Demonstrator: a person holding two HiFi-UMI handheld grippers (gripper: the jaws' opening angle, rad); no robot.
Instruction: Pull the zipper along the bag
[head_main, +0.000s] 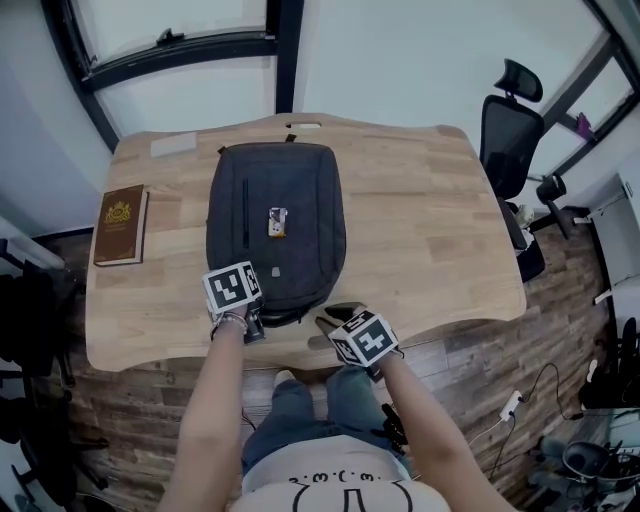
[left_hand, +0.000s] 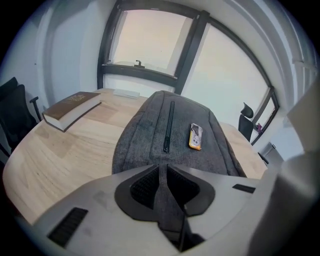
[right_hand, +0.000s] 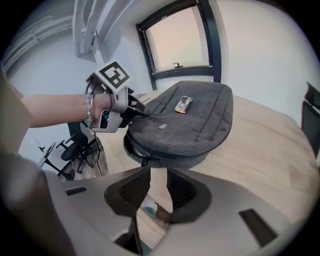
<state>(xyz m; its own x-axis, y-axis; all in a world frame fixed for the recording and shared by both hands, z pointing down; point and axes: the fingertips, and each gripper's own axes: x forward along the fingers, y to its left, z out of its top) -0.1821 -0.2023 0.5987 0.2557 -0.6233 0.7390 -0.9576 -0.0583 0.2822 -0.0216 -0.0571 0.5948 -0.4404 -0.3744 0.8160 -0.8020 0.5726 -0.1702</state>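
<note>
A dark grey backpack (head_main: 275, 225) lies flat on the wooden table (head_main: 430, 230), with a small orange and white tag (head_main: 277, 222) on its top. My left gripper (head_main: 260, 312) is at the bag's near left corner. In the left gripper view it (left_hand: 162, 172) is shut on a fold of the bag's grey fabric (left_hand: 170, 135). My right gripper (head_main: 338, 317) is by the bag's near right end, close to the table's front edge. Its jaws (right_hand: 159, 175) stand open with nothing between them. The zipper pull (right_hand: 145, 160) hangs on the bag's side just beyond them.
A brown book (head_main: 121, 224) lies at the table's left edge. A flat white item (head_main: 173, 146) sits at the back left. A black office chair (head_main: 510, 130) stands beyond the table's right side. Windows run behind the table.
</note>
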